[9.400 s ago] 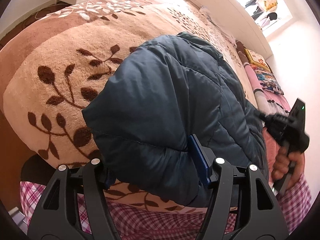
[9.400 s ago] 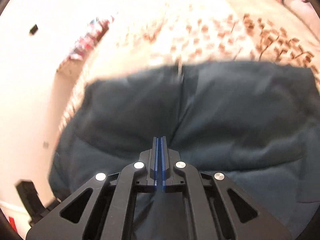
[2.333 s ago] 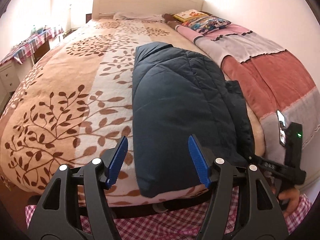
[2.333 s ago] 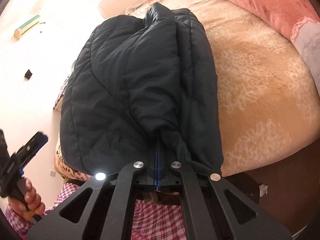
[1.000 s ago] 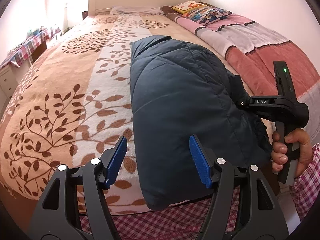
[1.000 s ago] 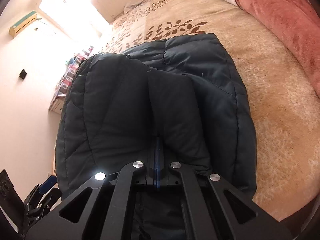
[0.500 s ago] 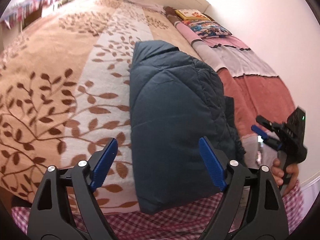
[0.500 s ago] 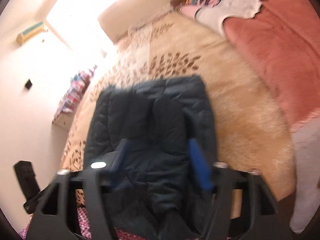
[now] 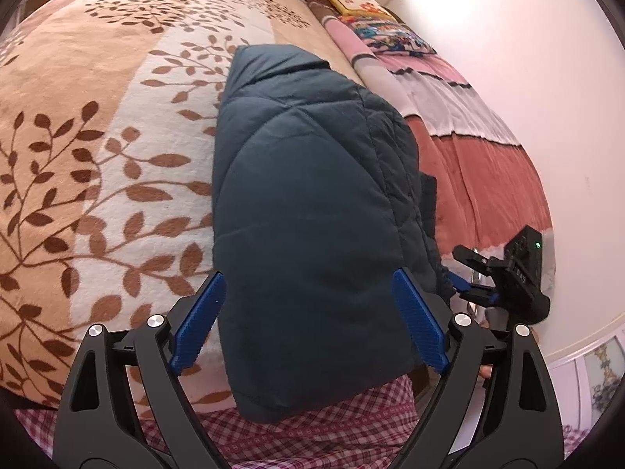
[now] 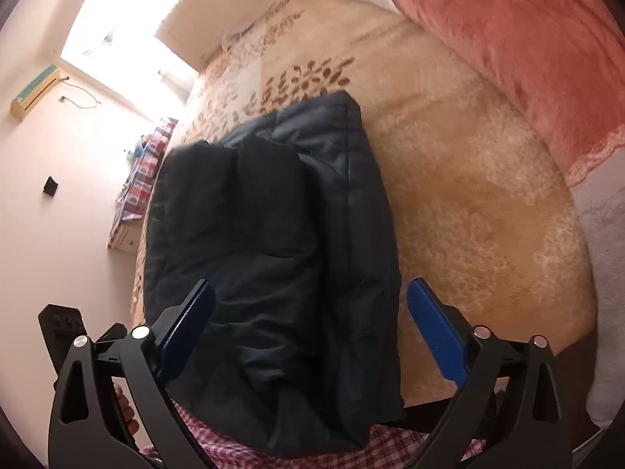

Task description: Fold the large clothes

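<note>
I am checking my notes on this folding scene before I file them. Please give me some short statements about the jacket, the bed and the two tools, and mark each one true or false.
1. The dark blue puffer jacket lies folded into a narrow bundle on the leaf-patterned blanket. True.
2. The right tool is clamped on the jacket. False: its jaws stand open and have just been opening; the jacket lies between them, not pressed.
3. The left tool is open. True.
4. The jacket's near end hangs over the bed edge. True.
5. The jacket lies on the red blanket. False: that blanket lies beside it, toward the wall.
</note>
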Demonstrator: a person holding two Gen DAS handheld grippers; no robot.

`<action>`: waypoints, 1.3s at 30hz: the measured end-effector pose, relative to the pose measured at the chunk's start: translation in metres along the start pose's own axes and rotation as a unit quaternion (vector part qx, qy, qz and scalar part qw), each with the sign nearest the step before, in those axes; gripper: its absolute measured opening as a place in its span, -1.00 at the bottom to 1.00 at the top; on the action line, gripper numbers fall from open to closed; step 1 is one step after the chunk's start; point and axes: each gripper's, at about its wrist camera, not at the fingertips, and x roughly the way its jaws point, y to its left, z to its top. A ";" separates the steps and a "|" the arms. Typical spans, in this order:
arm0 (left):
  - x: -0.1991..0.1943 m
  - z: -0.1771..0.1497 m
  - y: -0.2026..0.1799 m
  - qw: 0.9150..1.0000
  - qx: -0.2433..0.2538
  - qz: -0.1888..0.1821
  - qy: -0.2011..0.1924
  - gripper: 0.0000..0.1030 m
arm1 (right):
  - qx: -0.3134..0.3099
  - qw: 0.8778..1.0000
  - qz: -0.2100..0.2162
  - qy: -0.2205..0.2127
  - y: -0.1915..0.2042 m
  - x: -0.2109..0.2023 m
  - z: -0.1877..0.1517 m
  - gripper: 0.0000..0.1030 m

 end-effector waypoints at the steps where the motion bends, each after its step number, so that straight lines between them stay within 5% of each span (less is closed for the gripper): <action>1: 0.003 0.001 0.000 1.000 0.003 0.000 0.004 0.67 | 0.006 1.000 0.006 0.008 -0.002 0.004 0.000 0.85; 11: 0.025 0.009 0.007 1.000 0.013 0.012 0.024 0.71 | 0.040 0.996 0.040 0.067 -0.020 0.040 -0.011 0.88; 16: 0.036 0.012 0.019 0.999 -0.016 -0.016 0.037 0.83 | 0.088 0.987 0.100 0.087 -0.038 0.061 -0.017 0.89; 22: 0.039 0.015 0.035 0.994 -0.076 -0.072 0.041 0.89 | 0.080 0.987 0.110 0.086 -0.038 0.065 -0.018 0.88; 25: 0.053 0.012 0.038 0.995 -0.052 -0.062 0.056 0.93 | 0.067 0.989 0.101 0.087 -0.033 0.070 -0.018 0.85; 29: 0.070 0.012 0.043 0.994 -0.042 -0.073 0.075 0.93 | 0.041 0.992 0.081 0.091 -0.014 0.074 -0.019 0.67; 36: 0.049 0.012 0.022 0.997 0.039 -0.060 0.008 0.38 | -0.010 0.996 0.068 0.059 0.014 0.075 -0.020 0.13; 39: 0.036 0.021 0.019 0.996 0.070 -0.044 -0.024 0.30 | -0.048 0.997 0.053 0.039 0.035 0.074 -0.019 0.00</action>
